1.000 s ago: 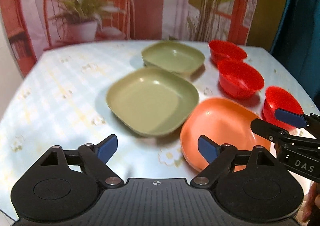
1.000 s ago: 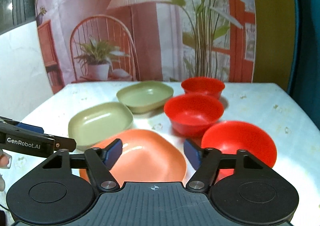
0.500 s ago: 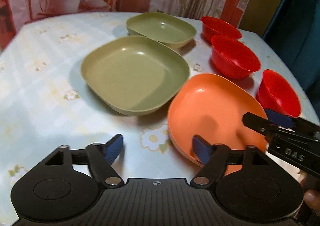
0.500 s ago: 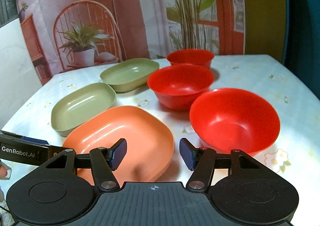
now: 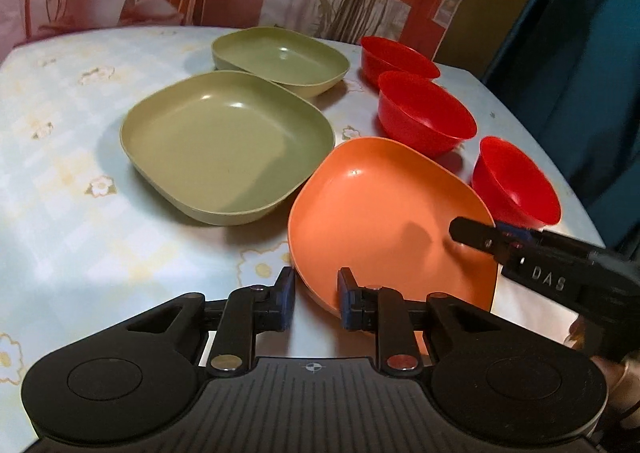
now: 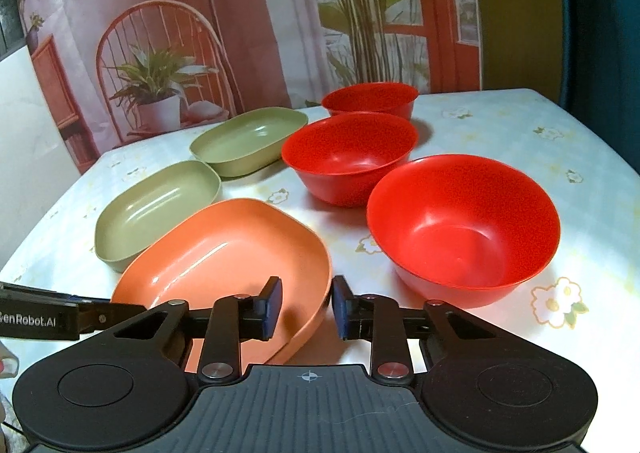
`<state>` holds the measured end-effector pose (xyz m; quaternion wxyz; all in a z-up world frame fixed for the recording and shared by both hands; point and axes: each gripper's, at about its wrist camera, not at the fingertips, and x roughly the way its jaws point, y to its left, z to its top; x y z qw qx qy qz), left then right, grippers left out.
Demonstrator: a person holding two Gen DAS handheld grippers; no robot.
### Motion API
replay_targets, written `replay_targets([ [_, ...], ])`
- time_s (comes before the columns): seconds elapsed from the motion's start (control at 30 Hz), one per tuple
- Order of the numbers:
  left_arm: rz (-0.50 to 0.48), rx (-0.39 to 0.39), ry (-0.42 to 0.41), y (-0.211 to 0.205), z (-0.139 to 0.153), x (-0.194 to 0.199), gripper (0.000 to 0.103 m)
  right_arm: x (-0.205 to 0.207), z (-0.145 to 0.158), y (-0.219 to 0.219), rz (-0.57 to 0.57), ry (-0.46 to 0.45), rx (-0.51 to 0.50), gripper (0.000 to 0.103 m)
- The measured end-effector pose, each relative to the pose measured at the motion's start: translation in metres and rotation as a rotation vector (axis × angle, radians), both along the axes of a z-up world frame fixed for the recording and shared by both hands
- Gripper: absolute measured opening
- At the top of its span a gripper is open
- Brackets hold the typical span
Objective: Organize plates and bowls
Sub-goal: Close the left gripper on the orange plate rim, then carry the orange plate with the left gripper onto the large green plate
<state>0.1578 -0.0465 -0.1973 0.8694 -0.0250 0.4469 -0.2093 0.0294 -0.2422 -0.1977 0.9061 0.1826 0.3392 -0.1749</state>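
Both grippers' jaws have just closed astride orange plate (image 5: 380, 213) rim.

Left of the green plates (image 5: 224, 145) the table (image 5: 60, 189) lies open; red bowls (image 6: 464, 225) crowd the right.

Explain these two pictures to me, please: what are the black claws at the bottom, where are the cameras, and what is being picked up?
There is no robot here. A person holds tongs in each hand, and a wide-angle camera on each looks forward along its fingers. One picture is from the left tongs, the other from the right tongs, and each also shows the other at its edge. On the flowered table lie two green plates, three red bowls and an orange plate. Both tongs have just been closing. Each appears to pinch the orange plate's near rim, one finger inside and one outside.
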Motion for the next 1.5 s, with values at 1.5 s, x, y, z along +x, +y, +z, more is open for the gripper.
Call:
replay_targets([
  [1.5,0.066,-0.007,-0.165,0.029,0.028,-0.012,0.023,0.016,0.023,0.013,0.073,-0.039,-0.020,0.022],
])
